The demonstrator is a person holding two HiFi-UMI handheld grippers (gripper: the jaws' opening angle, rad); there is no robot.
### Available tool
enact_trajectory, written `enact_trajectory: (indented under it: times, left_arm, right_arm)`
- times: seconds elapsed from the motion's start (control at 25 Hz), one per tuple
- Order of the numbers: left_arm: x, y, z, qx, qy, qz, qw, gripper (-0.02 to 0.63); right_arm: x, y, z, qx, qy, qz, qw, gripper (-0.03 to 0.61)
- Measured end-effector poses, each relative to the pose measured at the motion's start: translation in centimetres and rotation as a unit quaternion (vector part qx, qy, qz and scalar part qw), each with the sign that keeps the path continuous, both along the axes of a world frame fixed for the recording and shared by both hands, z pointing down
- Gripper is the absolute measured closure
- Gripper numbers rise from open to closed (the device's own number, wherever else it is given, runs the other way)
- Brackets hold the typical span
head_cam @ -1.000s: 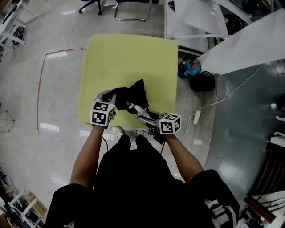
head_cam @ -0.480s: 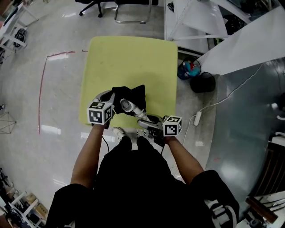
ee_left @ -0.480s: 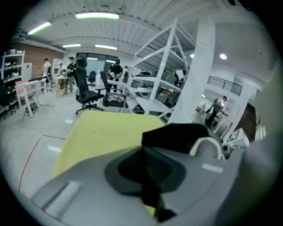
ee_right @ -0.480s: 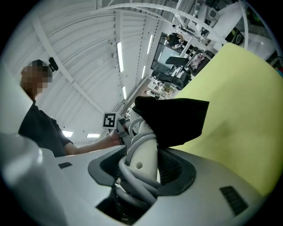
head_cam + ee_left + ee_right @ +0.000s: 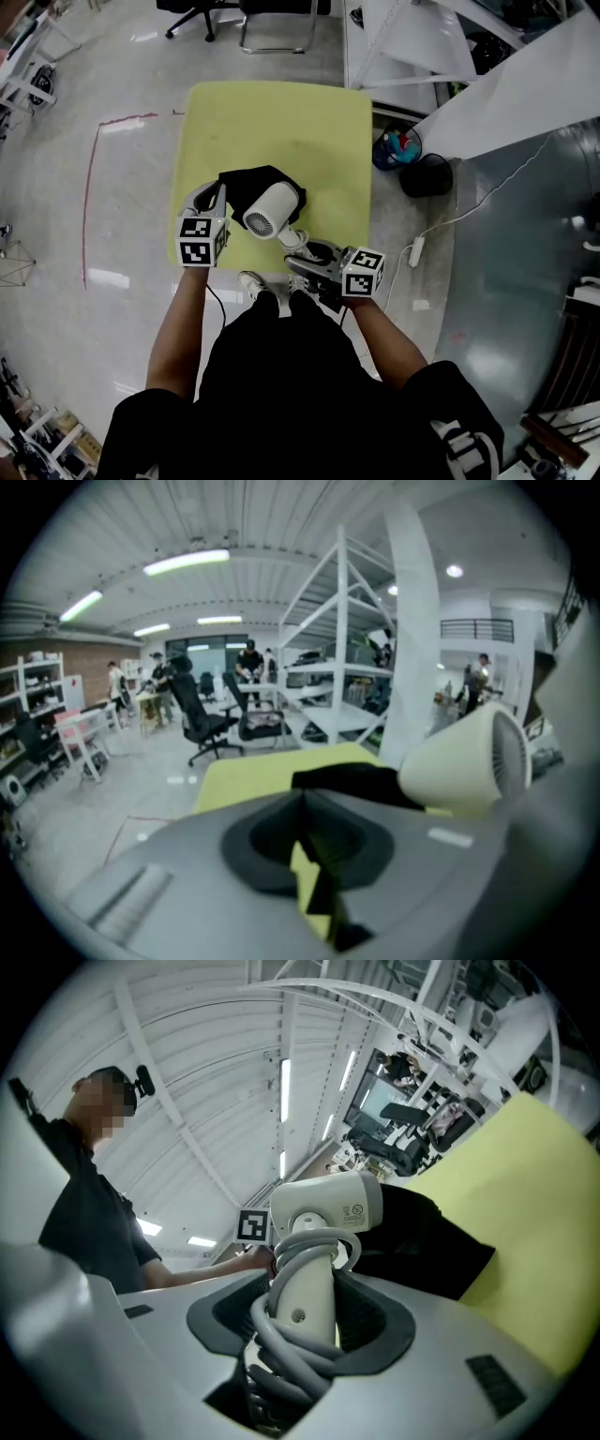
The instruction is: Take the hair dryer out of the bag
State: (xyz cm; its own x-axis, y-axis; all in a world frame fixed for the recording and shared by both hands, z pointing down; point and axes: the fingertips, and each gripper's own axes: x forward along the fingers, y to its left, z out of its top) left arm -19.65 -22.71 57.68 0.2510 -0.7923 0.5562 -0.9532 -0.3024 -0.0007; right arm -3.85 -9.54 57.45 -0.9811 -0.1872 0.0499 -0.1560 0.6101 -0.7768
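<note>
You had raised the hair dryer (image 5: 270, 210) nearly clear of the bag (image 5: 246, 184) over the worktop (image 5: 281, 122), right gripper (image 5: 305, 1312) clamping its cord-wrapped handle, left gripper (image 5: 314, 878) pinching the bag, whose fabric could have followed if that pinch slipped.

The hair dryer (image 5: 271, 210) is white, with a short round barrel and a grey cord wound in loops about its handle. It is held by that handle between the jaws of the right tongs (image 5: 302, 1321), and the grilled end of its barrel faces up toward the head view. It hangs over the near part of the yellow bench (image 5: 281, 122), out of the bag (image 5: 246, 182). The bag is soft black cloth, crumpled, just behind the dryer, with one edge pinched in the closed left tongs (image 5: 317, 883).
</note>
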Motion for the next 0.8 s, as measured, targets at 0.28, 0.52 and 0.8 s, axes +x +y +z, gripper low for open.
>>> enact_trajectory:
  times: [0.28, 0.52, 0.8]
  left_arm:
    - [-1.5, -0.5, -5.2, 0.109, -0.056, -0.048, 0.9914, 0.598]
    - [2.1, 1.3, -3.6, 0.082, -0.002, 0.013, 0.9966, 0.488]
    - [4.7, 4.4, -1.4, 0.042, 0.024, 0.034, 0.9982, 0.434]
  right_arm:
    - [0.7, -3.5, -3.2, 0.094, 0.058, 0.098, 0.989, 0.37]
    - [1.5, -5.6, -5.2, 0.125, 0.088, 0.146, 0.977, 0.37]
    - [2.8, -7.0, -4.6, 0.124, 0.124, 0.18, 0.968, 0.37]
